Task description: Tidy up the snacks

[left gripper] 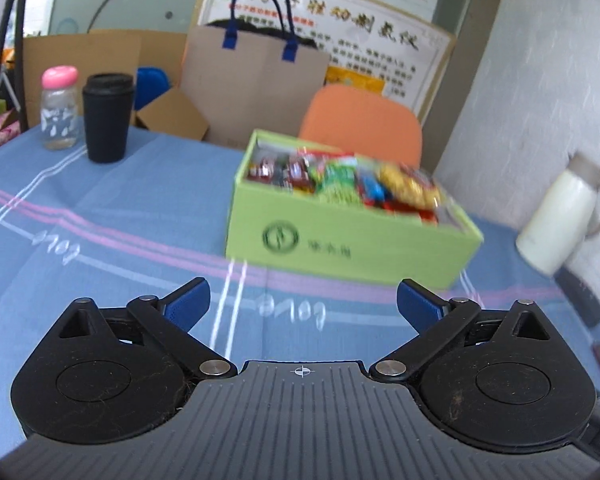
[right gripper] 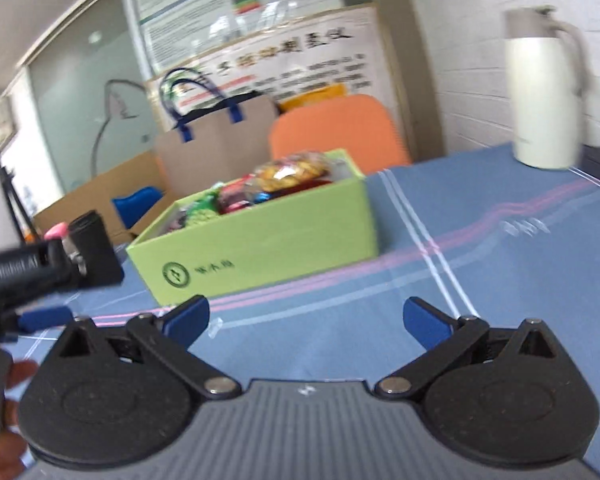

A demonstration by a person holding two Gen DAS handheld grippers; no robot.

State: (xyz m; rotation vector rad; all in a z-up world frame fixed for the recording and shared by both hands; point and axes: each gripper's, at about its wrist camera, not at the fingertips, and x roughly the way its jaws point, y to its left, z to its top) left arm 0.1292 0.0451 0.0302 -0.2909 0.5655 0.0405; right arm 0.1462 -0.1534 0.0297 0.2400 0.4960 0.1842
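1. The left gripper [left gripper: 303, 307] hovers low in the frame, its blue fingers [left gripper: 188, 304] spread wide and holding nothing.
2. The right gripper [right gripper: 306, 320] sits at the bottom of its view, fingers [right gripper: 424, 322] also wide and empty.
3. The green box [left gripper: 340, 240] stands on the bench [left gripper: 100, 240] at centre frame, filled with snacks [left gripper: 340, 180].
4. A black cup [left gripper: 108, 118] and a pink-lidded bottle [left gripper: 59, 108] stand side by side at upper left.
5. A white jug [left gripper: 560, 216] stands at the right edge.
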